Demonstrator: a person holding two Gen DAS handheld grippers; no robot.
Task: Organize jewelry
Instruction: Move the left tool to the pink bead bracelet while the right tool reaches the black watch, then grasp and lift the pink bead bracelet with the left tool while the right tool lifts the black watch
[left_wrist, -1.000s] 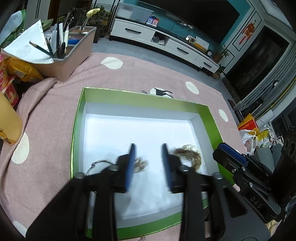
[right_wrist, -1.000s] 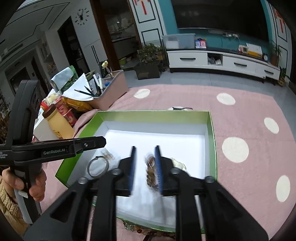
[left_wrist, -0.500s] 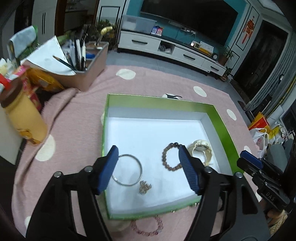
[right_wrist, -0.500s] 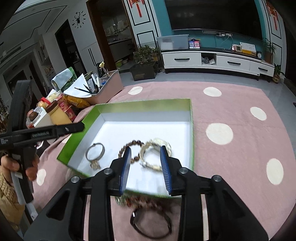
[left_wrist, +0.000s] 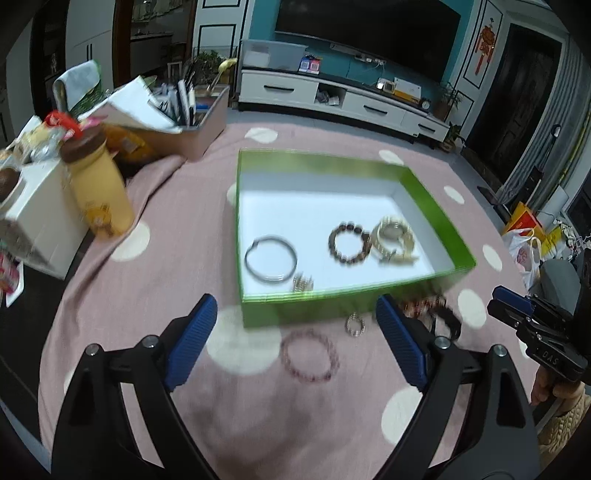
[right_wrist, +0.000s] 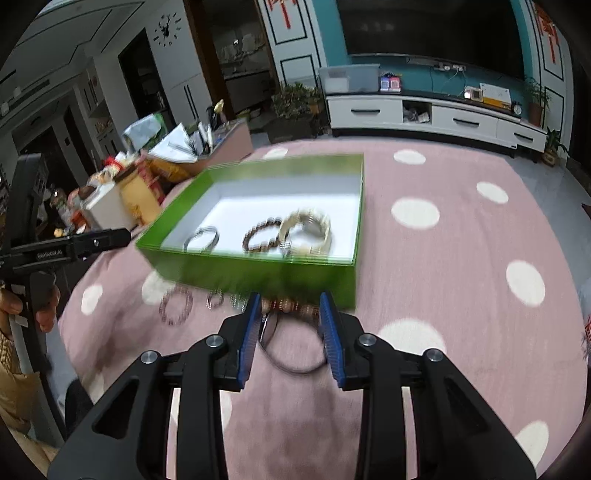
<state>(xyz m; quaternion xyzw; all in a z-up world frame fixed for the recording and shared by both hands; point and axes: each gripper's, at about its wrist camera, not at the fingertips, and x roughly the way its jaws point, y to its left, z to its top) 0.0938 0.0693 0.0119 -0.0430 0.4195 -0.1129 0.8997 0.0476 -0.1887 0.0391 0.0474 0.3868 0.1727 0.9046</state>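
Observation:
A green box (left_wrist: 436, 206) (right_wrist: 255, 267) with a white floor holds a silver bangle (left_wrist: 270, 258), a brown bead bracelet (left_wrist: 349, 242), a gold-white bracelet (left_wrist: 393, 240) and a small gold piece (left_wrist: 303, 283). In front of the box on the pink cloth lie a pink bead bracelet (left_wrist: 309, 355) (right_wrist: 176, 305), a small ring (left_wrist: 355, 325) and a dark hoop (right_wrist: 291, 350) beside reddish beads (right_wrist: 286, 305). My left gripper (left_wrist: 295, 343) is open wide above the pink bracelet. My right gripper (right_wrist: 290, 330) is open over the dark hoop.
A yellow bottle (left_wrist: 96, 184), a white box (left_wrist: 40, 214), snack packs and a pink pen bin (left_wrist: 199, 125) stand at the table's left. The pink dotted cloth (right_wrist: 443, 258) spreads to the right of the box.
Both grippers have pulled back out of the box toward the near edge and opened wider. The jewelry on the cloth in front of the box has come into view.

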